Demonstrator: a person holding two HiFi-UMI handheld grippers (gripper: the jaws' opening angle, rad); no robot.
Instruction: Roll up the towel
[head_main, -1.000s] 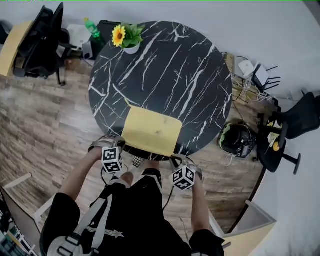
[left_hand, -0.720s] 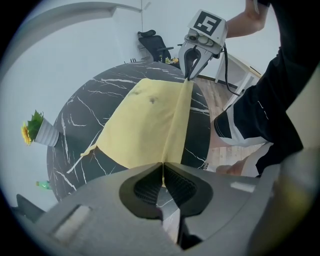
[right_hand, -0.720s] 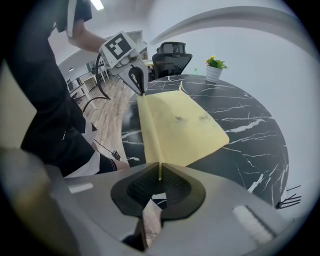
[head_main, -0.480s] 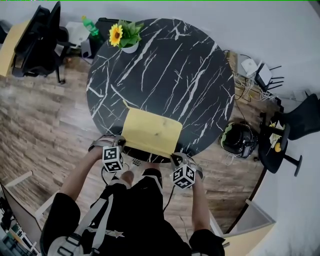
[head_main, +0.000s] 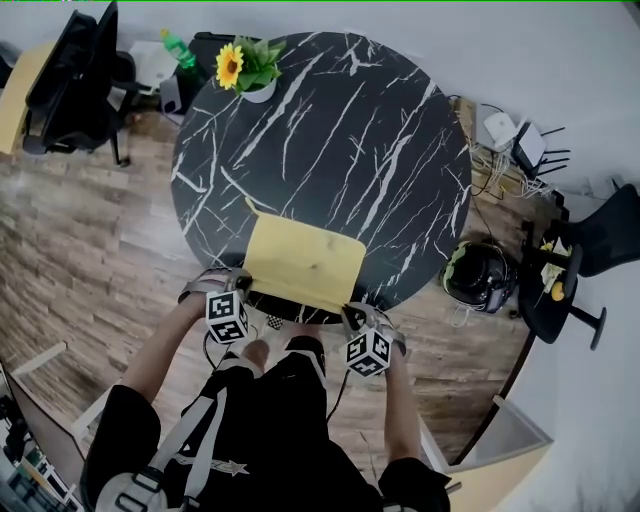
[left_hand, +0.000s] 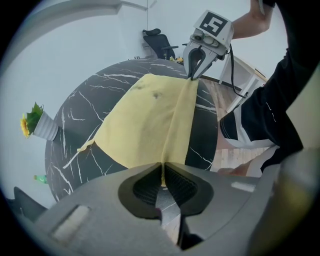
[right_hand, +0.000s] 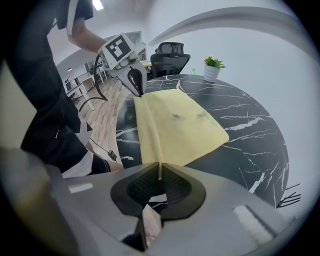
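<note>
Yellow towel (head_main: 303, 263) lies lower centre of the head view on the black table (head_main: 330, 130); the left gripper (left_hand: 162, 176), jaws just easing open, and the right gripper (right_hand: 159, 175) each pinch its near edge

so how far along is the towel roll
Done: the towel is spread on the table. In hand: the left gripper and right gripper each pinch a near corner; the left jaws have just eased open slightly. Left: nothing is rolled yet.
</note>
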